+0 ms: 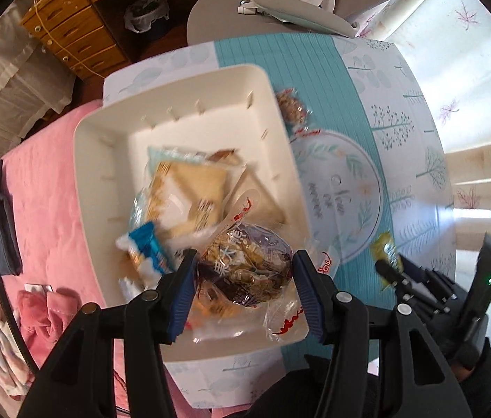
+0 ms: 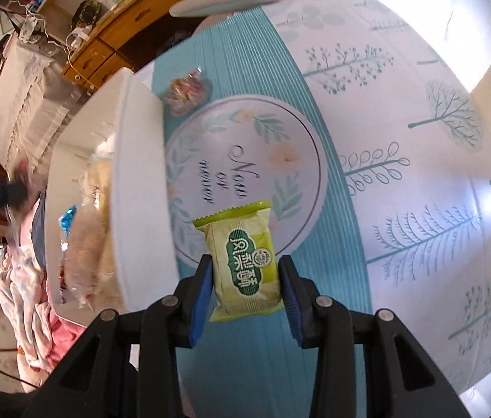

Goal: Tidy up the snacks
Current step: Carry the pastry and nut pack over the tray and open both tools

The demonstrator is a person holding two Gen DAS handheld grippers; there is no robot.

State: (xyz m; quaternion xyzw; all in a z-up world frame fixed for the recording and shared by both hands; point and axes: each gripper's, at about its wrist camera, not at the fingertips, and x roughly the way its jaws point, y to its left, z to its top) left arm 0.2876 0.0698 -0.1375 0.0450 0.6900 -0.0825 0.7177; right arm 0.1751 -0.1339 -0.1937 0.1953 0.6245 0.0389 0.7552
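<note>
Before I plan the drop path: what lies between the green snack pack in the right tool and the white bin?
Only bare tablecloth separates the green snack pack from the white bin, as the right wrist view shows.

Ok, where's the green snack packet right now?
The green snack packet is clamped in the right hand-held gripper, above the tablecloth, just right of the white bin.

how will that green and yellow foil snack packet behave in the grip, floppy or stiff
The green and yellow foil snack packet probably stays fairly stiff: it stands upright between the right hand-held gripper pads without sagging. Its puffed look suggests it is light. The glossy wrapper may slip, and hard squeezing might crush the contents.
</note>
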